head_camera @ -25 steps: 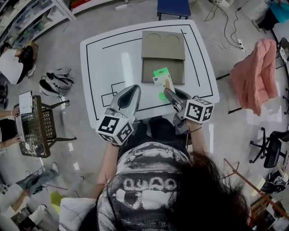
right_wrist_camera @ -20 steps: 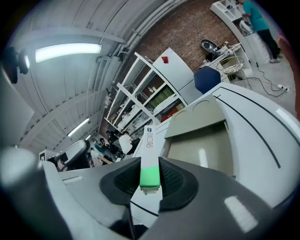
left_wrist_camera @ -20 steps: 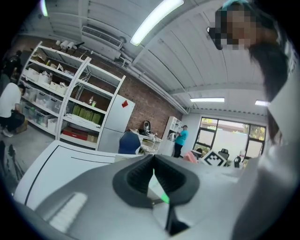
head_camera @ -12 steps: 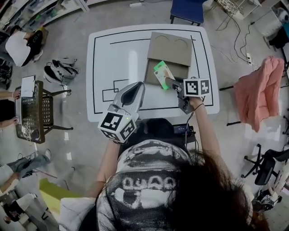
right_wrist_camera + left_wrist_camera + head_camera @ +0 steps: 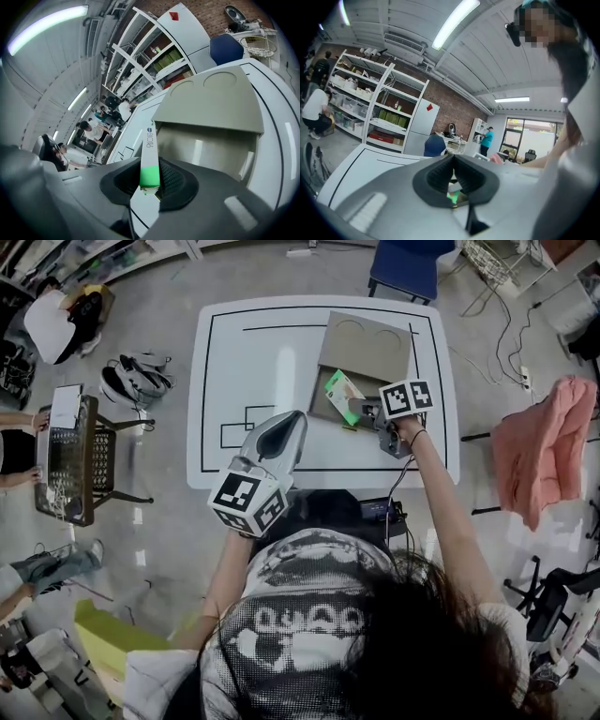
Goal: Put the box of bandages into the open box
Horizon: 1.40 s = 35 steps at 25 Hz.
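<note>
A flat green-and-white box of bandages (image 5: 341, 390) (image 5: 149, 150) stands on edge between the pads of my right gripper (image 5: 360, 412) (image 5: 151, 180), which is shut on its near end. It hangs over the near left part of the open cardboard box (image 5: 377, 382) (image 5: 211, 145), whose lid (image 5: 366, 341) lies folded back flat behind it. The box's inside looks bare. My left gripper (image 5: 294, 419) (image 5: 452, 176) hovers over the table's near edge, left of the cardboard box, jaws together and holding nothing.
The white table (image 5: 253, 362) carries black outline markings. A blue chair (image 5: 409, 261) stands behind it, a pink cloth (image 5: 544, 460) hangs to the right, and a wire basket stand (image 5: 70, 465) and a backpack (image 5: 137, 381) sit to the left. People crouch at the far left.
My right gripper has carried the bandage box forward from the table's near edge to over the cardboard box. The left gripper has stayed roughly where it was.
</note>
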{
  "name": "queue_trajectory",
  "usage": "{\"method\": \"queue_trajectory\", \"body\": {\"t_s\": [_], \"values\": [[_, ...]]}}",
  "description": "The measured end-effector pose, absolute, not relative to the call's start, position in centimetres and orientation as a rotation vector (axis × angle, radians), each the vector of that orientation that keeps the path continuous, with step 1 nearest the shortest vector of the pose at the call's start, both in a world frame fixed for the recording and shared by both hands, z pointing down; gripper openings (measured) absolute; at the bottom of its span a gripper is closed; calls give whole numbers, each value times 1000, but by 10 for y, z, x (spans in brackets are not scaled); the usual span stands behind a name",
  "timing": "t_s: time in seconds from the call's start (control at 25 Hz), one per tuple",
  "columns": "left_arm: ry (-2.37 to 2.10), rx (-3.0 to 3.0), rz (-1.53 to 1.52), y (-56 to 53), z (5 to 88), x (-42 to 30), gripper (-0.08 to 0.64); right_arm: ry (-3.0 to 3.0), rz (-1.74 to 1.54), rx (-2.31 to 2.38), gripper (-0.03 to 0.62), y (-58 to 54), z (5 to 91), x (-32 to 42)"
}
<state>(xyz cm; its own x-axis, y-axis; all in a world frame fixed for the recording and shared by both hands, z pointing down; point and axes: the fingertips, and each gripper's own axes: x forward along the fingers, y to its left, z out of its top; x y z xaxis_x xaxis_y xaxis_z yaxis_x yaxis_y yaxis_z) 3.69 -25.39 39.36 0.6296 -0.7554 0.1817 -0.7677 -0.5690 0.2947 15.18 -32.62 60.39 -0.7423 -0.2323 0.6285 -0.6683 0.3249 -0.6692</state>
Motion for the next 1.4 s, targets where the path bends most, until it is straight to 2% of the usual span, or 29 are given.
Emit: {"method": "queue_trajectory", "body": {"t_s": [0.76,0.84,0.92,1.04,1.4], "values": [[-1252,2479,42,-260,396,12,0,-2051,1082,801,110,-347,637,152],[-1252,2477,43,-260,397,11,0,-2039,1037,817,138,-349,638,156],[-1251,2478,43,-260,397,11,0,-2020,969,820,203,-349,640,161],[-1250,2476,44,-260,398,10,0,-2002,895,823,240,-348,642,166],[-1245,2474,50,-264,399,9,0,-2047,922,906,253,-356,630,171]]}}
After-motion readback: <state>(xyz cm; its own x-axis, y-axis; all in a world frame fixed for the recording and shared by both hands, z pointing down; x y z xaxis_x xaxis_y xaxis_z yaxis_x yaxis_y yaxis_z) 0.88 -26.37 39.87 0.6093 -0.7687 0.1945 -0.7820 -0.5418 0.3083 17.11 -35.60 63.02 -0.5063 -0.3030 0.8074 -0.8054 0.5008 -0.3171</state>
